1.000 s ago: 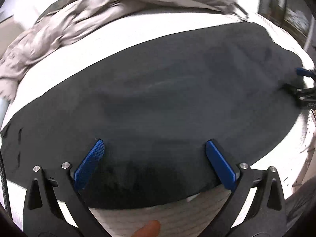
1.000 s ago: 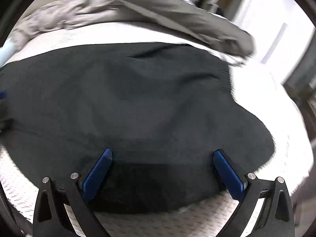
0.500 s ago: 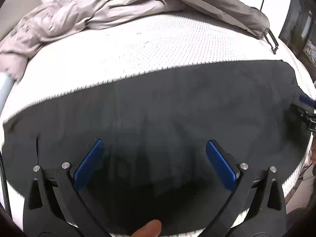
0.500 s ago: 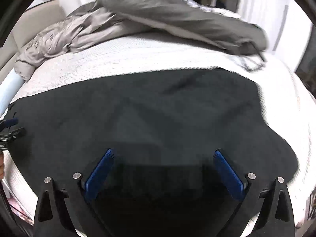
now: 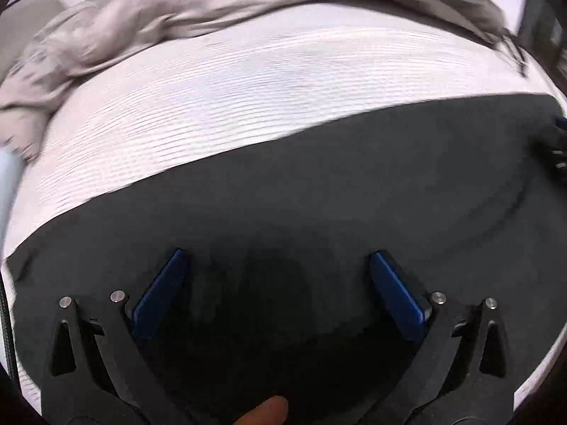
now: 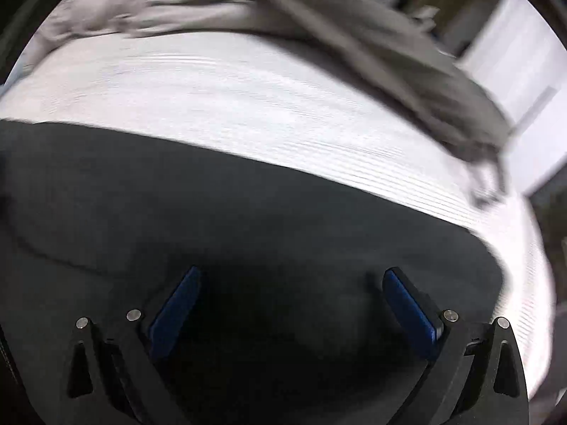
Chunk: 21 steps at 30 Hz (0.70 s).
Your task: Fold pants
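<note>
The black pants lie spread flat across the near part of a white mattress. In the left wrist view my left gripper is open, its blue pads wide apart just over the black cloth with nothing held between them. My right gripper is open in the same way over the pants in the right wrist view. The right gripper's dark tip shows at the right edge of the left wrist view. Both views are blurred by motion.
A crumpled grey-beige duvet is piled along the far side of the mattress, also seen as the duvet in the right wrist view. A fingertip shows at the bottom edge. Bare white mattress lies between pants and duvet.
Both grippers have pulled back toward the near edge and stayed open. The pants now fill only the lower half of each view, with more bare mattress showing beyond them.
</note>
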Motion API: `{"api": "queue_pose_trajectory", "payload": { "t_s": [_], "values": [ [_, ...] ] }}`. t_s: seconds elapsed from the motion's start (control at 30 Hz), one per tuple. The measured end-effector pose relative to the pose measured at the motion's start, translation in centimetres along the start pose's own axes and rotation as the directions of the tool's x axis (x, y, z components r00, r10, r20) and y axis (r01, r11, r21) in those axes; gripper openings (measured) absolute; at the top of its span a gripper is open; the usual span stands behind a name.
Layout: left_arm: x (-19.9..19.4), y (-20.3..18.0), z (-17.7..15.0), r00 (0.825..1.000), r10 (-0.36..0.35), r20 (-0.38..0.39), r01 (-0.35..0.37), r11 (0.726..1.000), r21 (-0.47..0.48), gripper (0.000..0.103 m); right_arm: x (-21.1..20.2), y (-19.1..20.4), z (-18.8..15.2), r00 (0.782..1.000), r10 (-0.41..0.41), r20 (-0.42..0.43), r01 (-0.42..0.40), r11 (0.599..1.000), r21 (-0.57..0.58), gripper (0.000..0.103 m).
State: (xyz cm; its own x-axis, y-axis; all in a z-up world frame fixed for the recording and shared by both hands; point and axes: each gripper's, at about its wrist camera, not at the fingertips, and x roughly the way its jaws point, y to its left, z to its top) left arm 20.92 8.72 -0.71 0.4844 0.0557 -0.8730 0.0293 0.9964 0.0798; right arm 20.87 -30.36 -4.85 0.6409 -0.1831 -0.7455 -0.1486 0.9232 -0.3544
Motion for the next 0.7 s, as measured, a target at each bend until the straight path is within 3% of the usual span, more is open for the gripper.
{"api": "queue_pose_trajectory", "payload": {
  "t_s": [0.17,0.27,0.4,0.57,0.63,0.7],
  "values": [
    [-0.4,6.7,-0.7,0.999,0.054,-0.006,-0.055,0.993,-0.101,0.103,1.0,-7.8,-3.2,0.996,-0.064,-0.065,0.076,0.977,0.201,0.102],
    [-1.1,7.5,-0.4,0.997,0.076,-0.005,-0.076,0.99,-0.123,0.102,-0.4,-7.4,-3.2,0.997,-0.056,-0.043,0.065,0.972,0.226,0.102],
    [-2.4,4.1,1.7,0.998,0.012,0.064,-0.006,0.997,-0.083,0.102,-4.2,-2.9,-1.6,0.998,0.022,0.053,-0.031,0.984,0.174,0.102],
    [0.5,-3.7,6.6,0.994,-0.095,0.044,0.096,0.995,-0.016,0.102,-5.6,6.2,2.7,0.972,0.219,0.088,-0.225,0.972,0.071,0.102],
    [2.6,-6.5,7.1,0.996,-0.088,0.007,0.088,0.996,0.004,0.101,-4.3,9.3,4.2,0.963,0.264,0.055,-0.268,0.96,0.079,0.102],
    [4.4,-7.4,7.2,1.0,-0.018,-0.013,0.018,1.0,0.016,0.103,-2.5,11.8,5.3,0.966,0.257,0.016,-0.258,0.965,0.055,0.1]
  ]
}}
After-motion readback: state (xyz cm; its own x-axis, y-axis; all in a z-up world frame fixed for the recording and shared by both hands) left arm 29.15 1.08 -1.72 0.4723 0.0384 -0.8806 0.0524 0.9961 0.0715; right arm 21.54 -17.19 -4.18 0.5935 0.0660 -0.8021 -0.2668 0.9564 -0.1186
